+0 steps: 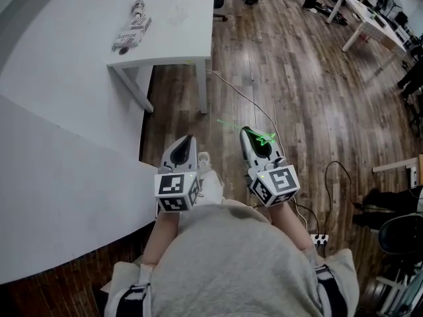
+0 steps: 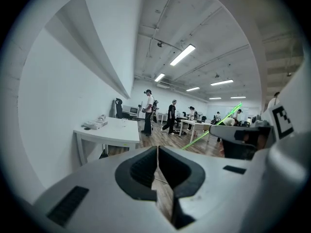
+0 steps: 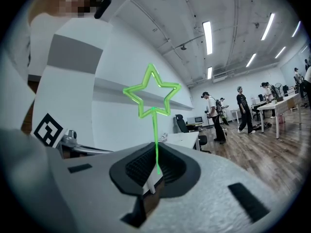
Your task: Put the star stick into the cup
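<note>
A thin green star stick stands up out of my right gripper, which is shut on its lower end. In the head view the right gripper is held close to the person's body over the wooden floor, and the star stick lies across its tip. Beside it, my left gripper is shut with nothing in it; its jaws meet along a seam. A faint clear thing that may be the cup stands on the small white table, far ahead of both grippers.
A large curved white table fills the left side. A striped bundle lies on the small table. A cable runs over the floor to a power strip. Desks and several people are further back.
</note>
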A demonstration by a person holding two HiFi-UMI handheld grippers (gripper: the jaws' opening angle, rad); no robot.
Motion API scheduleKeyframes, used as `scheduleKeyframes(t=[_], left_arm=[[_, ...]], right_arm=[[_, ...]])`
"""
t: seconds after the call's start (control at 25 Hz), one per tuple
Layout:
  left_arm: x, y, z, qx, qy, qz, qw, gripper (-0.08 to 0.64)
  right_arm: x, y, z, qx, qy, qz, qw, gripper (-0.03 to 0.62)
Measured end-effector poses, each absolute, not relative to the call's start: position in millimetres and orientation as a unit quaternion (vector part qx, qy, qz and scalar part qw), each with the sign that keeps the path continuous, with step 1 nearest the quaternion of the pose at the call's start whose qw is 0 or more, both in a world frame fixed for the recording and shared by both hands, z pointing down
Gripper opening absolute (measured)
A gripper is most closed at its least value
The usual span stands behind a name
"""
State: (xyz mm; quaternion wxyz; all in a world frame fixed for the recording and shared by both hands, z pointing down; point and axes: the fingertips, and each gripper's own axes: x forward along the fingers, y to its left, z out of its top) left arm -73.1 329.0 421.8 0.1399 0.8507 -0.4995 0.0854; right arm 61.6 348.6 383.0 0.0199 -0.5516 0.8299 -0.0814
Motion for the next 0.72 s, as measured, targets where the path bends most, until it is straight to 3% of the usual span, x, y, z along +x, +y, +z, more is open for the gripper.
scheduleKeyframes(t=[0.72], left_arm=[[-53.0, 203.8, 429.9, 0.858, -0.489, 0.073, 0.141, 0.010]], right_arm=[[87.5, 229.7, 389.4, -0.572, 0.816, -0.082, 0.021, 0.009]])
